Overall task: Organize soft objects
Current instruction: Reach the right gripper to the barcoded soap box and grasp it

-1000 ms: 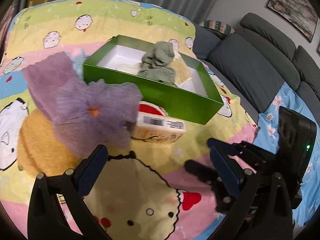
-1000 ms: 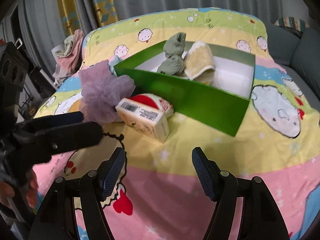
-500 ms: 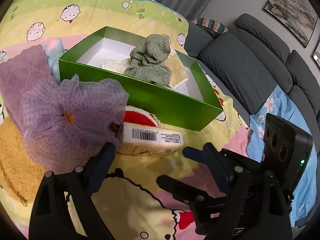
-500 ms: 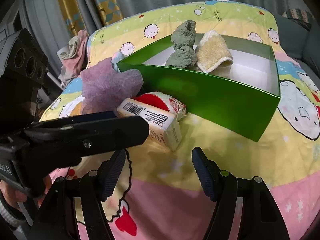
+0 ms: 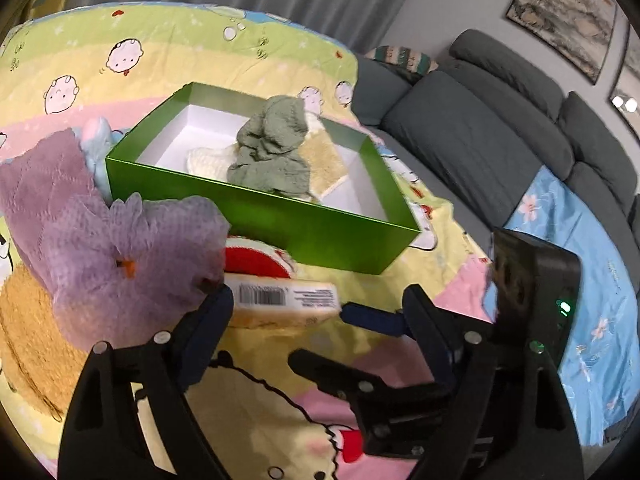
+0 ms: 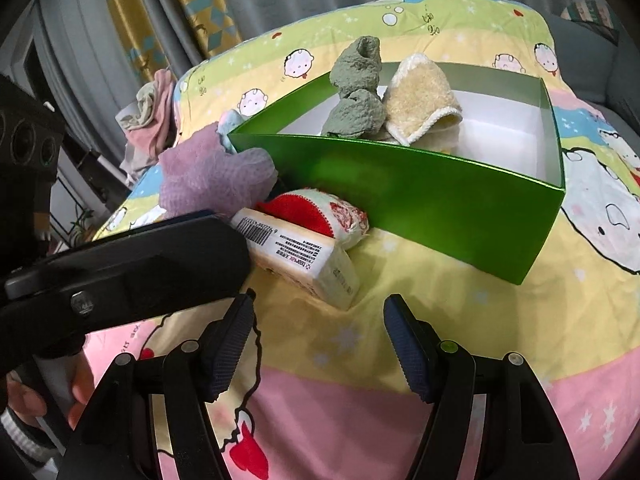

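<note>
The left tool (image 5: 316, 316) has its jaws spread around the near end of a tissue pack (image 5: 286, 300); they have just been closing a little, and I cannot tell if the pads touch it. The right tool (image 6: 320, 340) is spread and empty, just in front of the same pack on the cartoon blanket (image 6: 440, 380). Beside the pack lie a purple mesh sponge (image 5: 120, 248) and a red-and-white cloth (image 6: 316, 210). Behind them stands a green box (image 6: 420, 196) holding a green towel (image 6: 356, 92) and a yellow towel (image 6: 420, 100).
</note>
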Available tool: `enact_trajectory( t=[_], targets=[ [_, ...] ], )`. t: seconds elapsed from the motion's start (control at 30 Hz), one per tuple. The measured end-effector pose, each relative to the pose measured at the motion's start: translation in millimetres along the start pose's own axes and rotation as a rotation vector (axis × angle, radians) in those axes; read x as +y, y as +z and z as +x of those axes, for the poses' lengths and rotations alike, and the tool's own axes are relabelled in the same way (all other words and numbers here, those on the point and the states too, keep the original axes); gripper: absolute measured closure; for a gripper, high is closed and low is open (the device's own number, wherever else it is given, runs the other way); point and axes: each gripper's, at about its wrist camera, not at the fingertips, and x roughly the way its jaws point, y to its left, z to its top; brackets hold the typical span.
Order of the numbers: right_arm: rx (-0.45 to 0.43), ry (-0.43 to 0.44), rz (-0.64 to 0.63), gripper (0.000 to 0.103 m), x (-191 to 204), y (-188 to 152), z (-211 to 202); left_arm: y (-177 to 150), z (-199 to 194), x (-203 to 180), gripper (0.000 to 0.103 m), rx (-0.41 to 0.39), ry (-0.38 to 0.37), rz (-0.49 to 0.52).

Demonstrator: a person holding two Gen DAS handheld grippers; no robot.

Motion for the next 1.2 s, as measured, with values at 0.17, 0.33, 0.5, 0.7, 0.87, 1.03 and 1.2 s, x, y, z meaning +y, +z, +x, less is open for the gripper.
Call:
enact_trajectory(
  t=[0.17, 0.33, 0.5, 0.7, 0.87, 1.03, 1.2],
  targets=[
    [0.002, 0.007, -0.009, 0.033, 2.5, 0.6, 1.7, 6.9, 9.3, 10.6, 0.017, 0.006, -0.001, -0.035],
    [0.008, 0.014, -0.009, 0.033, 1.5, 0.6, 3.9, 6.9, 10.6, 26.7, 0.017, 0.015, 0.000, -0.094],
    [0.013, 0.016, -0.011, 0.033, 1.0, 3.0, 7.9, 7.2, 17.9, 26.3, 0.018, 0.055, -0.012, -0.078],
    [0.025, 0.005, -0.019, 0.045, 1.9, 7.9, 17.3, 2.8, 30.5, 26.6, 0.036, 0.090, 0.000, -0.086],
    [0.020, 0.005, 0.031, 0.064, -9.0, 9.2, 18.2, 4.0, 29.9, 34.7, 0.045, 0.096, 0.022, -0.120],
    [0.015, -0.018, 0.013, 0.068, -5.3, 7.4, 15.8, 3.7, 27.4, 30.3, 0.044, 0.097, 0.048, -0.100],
    [-0.008, -0.027, -0.010, 0.068, 4.2, 3.5, 2.6, 1.1, 13.5, 19.6, 0.044, 0.087, 0.052, -0.077]
  ],
)
